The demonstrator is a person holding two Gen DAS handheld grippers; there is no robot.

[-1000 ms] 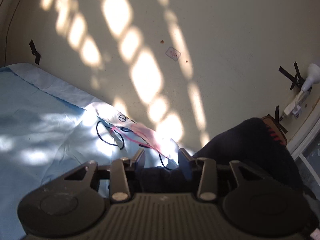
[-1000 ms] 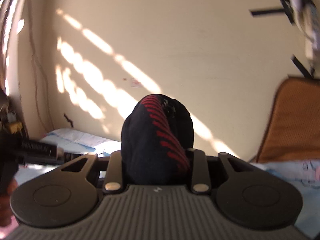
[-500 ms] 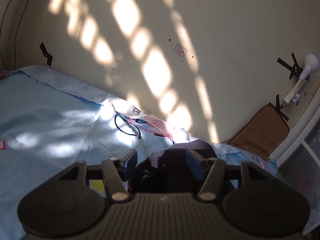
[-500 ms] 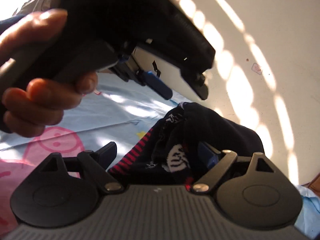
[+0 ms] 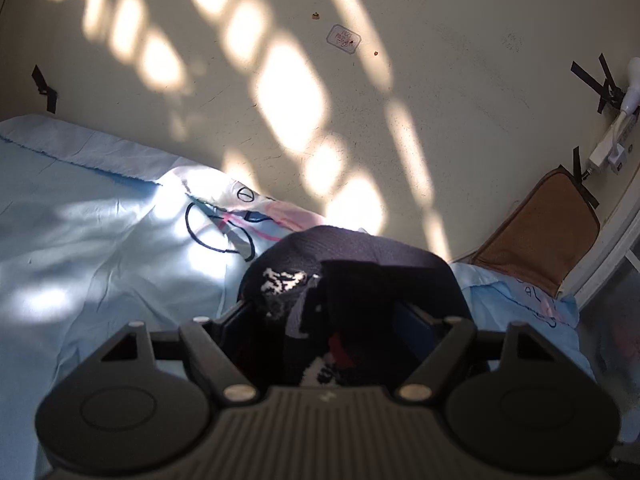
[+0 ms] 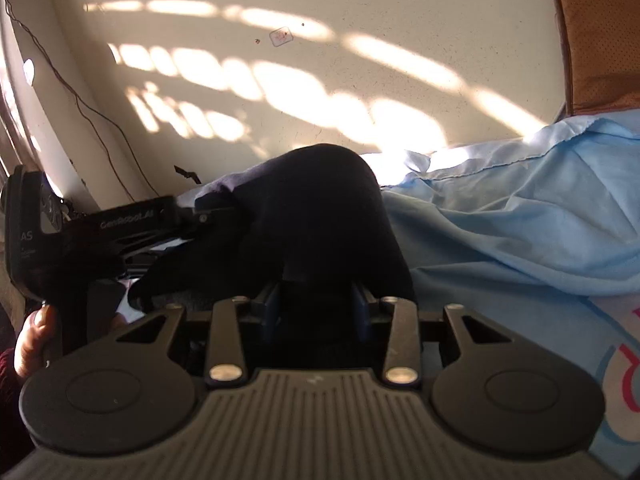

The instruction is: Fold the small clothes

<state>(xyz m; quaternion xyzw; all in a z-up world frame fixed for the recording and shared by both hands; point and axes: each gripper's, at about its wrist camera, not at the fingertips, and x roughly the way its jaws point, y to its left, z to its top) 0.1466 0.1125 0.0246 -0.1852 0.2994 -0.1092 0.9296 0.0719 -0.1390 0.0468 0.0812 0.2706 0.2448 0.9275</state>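
While the dark sock (image 5: 352,264) sits bunched on the pale blue bedsheet (image 5: 100,248) close to the wall (image 5: 440,80), both tools are working it at once. Between the spread fingers of the left tool (image 5: 332,316), whose jaws have just been opening, the sock lies loose, its white pattern turned up; the pads do not seem to press on it. On the right tool (image 6: 316,304) the jaws have just been closing, and they now pinch a fold of the same sock, which humps up ahead of the fingers.

To do this step well, I judge the right tool should keep its pinch firm and low so the fold does not spring back. Meanwhile the left tool should draw clear without dragging fabric along. Knit like this slips and rebounds easily, so pressing the folded bundle flat onto the bedsheet before letting go would help. Sunlight and shadow hide the sock's far edges, so whether its ends are lined up I cannot tell
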